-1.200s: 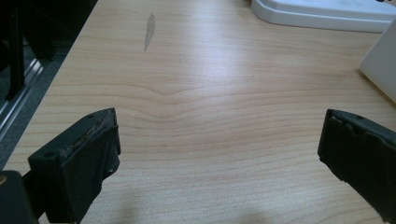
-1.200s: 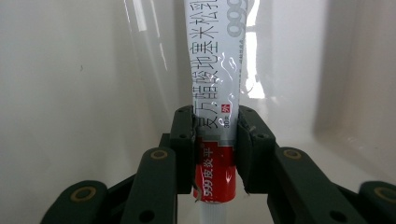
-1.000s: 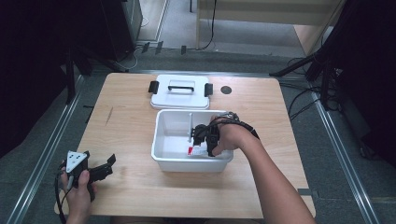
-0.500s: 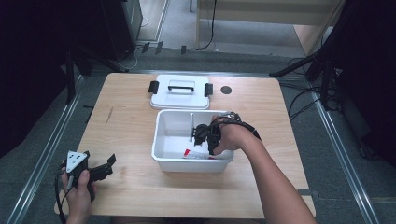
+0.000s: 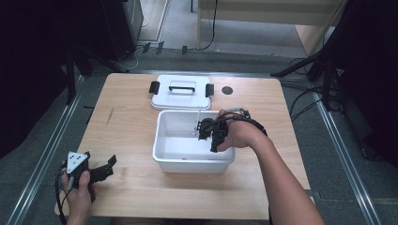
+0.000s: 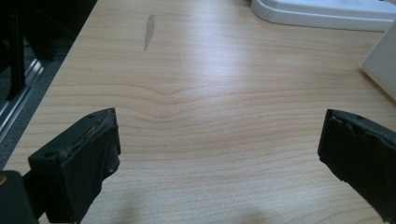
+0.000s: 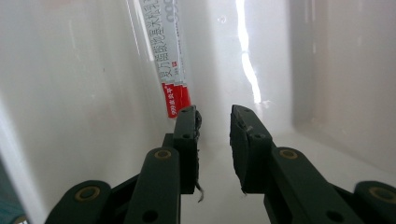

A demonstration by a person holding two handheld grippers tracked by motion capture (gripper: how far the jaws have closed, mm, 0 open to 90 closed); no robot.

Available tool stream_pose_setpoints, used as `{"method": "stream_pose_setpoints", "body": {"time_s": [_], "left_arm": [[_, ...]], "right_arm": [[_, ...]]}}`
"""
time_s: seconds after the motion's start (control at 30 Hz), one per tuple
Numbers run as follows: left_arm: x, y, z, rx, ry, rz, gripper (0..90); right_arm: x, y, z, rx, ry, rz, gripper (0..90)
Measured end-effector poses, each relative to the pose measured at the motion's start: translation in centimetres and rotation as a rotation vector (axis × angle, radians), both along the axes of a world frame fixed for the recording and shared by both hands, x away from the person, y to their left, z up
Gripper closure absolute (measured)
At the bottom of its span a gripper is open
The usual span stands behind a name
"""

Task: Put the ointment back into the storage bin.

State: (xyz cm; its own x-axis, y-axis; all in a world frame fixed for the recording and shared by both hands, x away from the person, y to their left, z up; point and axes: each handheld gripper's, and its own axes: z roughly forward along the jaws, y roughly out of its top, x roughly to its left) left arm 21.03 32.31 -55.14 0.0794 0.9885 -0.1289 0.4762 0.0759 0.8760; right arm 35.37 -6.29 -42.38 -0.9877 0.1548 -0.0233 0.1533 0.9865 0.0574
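inside the white bin [image 5: 162, 140], i'm holding my right claw [image 7: 212, 123] nearly closed on nothing (tube [image 7: 169, 70] beside it), risking a missed grab.

This looks like a lab or recording studio rather than a home. A plain wooden table [image 5: 141, 136] stands alone on grey carpet [image 5: 338, 140], flanked by metal floor rails [image 5: 44, 154]. Black stand legs [image 5: 305, 70] and loose cables [image 5: 300, 101] cross the floor, and dark curtains [image 5: 33, 70] close in both sides.
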Motion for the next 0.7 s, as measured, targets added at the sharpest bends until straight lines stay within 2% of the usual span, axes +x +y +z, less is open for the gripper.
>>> {"method": "stream_pose_setpoints", "body": {"time_s": [0.27, 0.3, 0.37, 0.4, 0.47, 0.7], "left_arm": [[0.0, 0.0, 0.0, 0.002, 0.001, 0.001, 0.0], [0.0, 0.0, 0.0, 0.002, 0.0, 0.001, 0.0], [0.0, -0.1, 0.0, 0.003, 0.0, 0.001, 0.0], [0.0, -0.1, 0.0, 0.003, 0.0, 0.001, 0.0], [0.0, 0.0, 0.0, 0.002, 0.001, 0.0, 0.0], [0.0, -0.1, 0.0, 0.005, 0.0, 0.002, 0.0]], "right_arm": [[-0.4, -1.0, 2.7, 0.072, -0.008, -0.002, 72.5], [-0.5, -1.3, 3.5, 0.087, -0.018, -0.003, 71.9], [-0.6, -1.4, 3.8, 0.084, -0.021, -0.014, 71.7], [-0.6, -1.9, 4.5, 0.106, -0.035, -0.015, 71.4], [-0.7, -2.1, 4.7, 0.106, -0.037, -0.024, 71.3], [-0.8, -4.7, 6.4, 0.159, -0.062, -0.066, 70.4]]}}
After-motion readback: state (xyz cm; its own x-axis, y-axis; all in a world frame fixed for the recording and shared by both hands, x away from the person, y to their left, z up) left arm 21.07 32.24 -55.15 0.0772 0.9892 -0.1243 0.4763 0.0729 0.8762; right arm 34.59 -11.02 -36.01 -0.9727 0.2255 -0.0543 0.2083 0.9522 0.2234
